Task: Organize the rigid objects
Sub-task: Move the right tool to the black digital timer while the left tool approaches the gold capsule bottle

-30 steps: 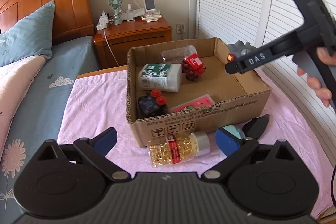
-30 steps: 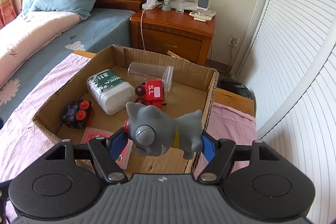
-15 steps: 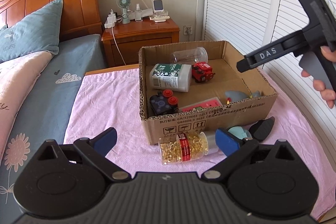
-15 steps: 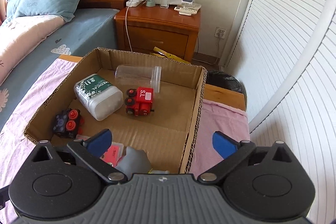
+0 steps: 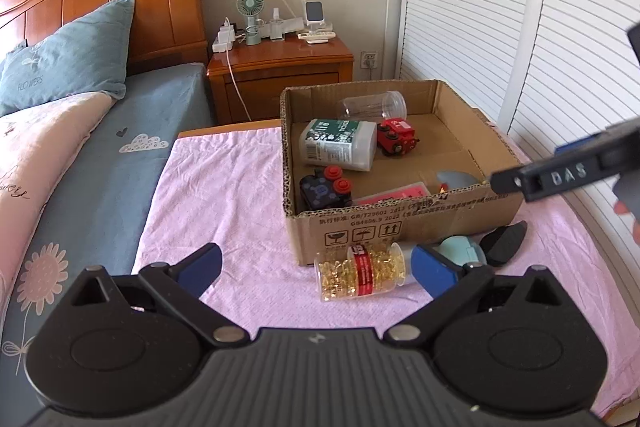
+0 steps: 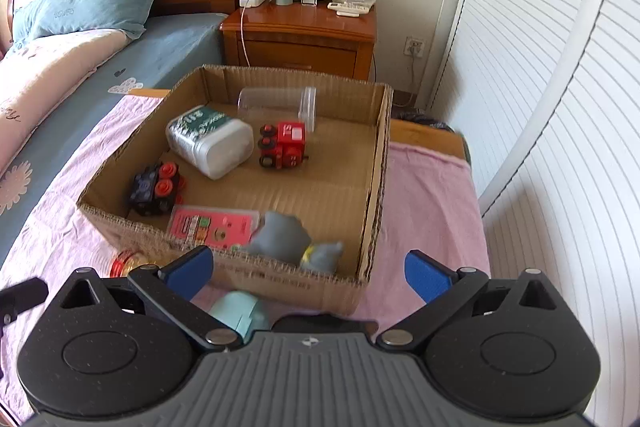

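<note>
Now right gripper (image 6: 308, 273) spread wide, empty; jaws just opened, releasing grey toy (image 6: 292, 237) inside cardboard box (image 6: 376, 187), near corner. Left gripper (image 5: 316, 269) open, empty, near capsule bottle (image 5: 362, 277) outside box, likely next.

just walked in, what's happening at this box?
A person with two handheld grippers is sorting toys and bottles into the cardboard box. The right gripper has just been opening and is empty; the grey toy lies in the box's near corner. The left gripper hangs open near the capsule bottle, which lies outside on the pink cloth with a teal item.
</note>
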Tool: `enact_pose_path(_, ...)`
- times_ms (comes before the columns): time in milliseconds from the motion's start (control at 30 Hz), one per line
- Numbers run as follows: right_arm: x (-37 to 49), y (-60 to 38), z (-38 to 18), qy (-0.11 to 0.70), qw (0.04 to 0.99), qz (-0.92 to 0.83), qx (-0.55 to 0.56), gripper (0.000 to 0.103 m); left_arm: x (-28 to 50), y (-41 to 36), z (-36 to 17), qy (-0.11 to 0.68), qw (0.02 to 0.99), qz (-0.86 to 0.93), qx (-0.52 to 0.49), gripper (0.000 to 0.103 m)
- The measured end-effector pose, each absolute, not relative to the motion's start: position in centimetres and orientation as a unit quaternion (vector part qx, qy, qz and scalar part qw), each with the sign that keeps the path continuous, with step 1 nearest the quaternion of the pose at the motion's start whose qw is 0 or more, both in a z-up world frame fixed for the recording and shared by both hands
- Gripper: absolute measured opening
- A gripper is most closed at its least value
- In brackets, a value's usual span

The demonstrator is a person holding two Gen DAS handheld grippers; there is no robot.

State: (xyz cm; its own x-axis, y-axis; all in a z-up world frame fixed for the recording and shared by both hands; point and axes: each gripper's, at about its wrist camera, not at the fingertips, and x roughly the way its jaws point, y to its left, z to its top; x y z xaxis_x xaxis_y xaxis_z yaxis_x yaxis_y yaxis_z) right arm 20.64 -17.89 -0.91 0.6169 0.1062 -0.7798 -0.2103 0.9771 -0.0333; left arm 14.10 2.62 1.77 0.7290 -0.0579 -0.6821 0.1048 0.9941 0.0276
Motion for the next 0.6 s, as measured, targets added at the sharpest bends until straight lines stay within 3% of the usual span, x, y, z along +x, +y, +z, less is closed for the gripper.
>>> enact_pose_path(600,13.8,-14.4,-9.2,0.492,0.868,0.069,-0.029,0.103,13.7,4.0,0.7,0.365,0.93,-0.021,0.03,0.102)
